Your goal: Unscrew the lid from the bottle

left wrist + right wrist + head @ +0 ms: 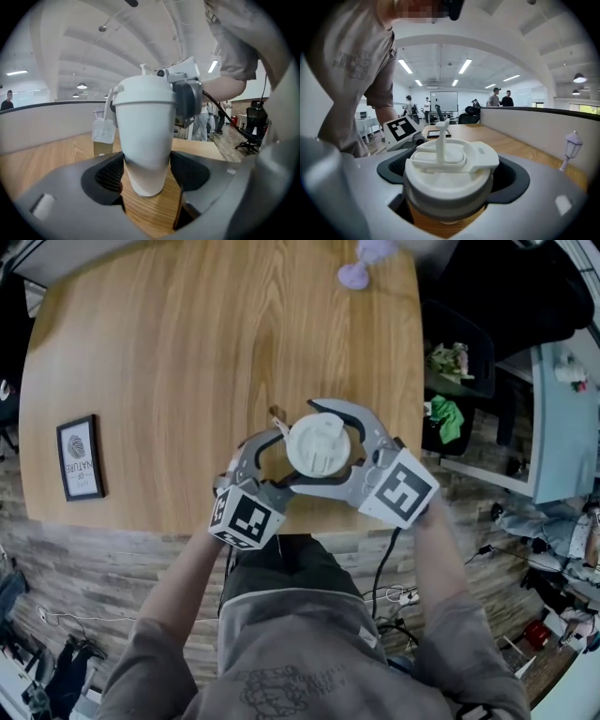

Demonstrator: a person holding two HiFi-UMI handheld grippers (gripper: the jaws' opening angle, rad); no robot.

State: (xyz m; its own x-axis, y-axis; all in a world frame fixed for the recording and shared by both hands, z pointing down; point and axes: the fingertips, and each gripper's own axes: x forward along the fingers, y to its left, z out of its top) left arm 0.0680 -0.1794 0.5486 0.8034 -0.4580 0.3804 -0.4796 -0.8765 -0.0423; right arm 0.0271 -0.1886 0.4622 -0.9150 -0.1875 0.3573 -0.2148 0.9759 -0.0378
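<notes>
One bottle (143, 136) | left gripper (146, 171) jaws hold body | right gripper (449, 192) jaws hold lid (451, 161)

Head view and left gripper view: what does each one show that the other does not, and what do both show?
Only the head view: the framed picture and the lid's top face. Only the left gripper view: the bottle's side down to its base, clamped by the left hand-held gripper's pads. Both: the wooden table and the right hand-held gripper around the lid.

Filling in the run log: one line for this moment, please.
left gripper: shut on bottle | right gripper: shut on lid | lid: on bottle
</notes>
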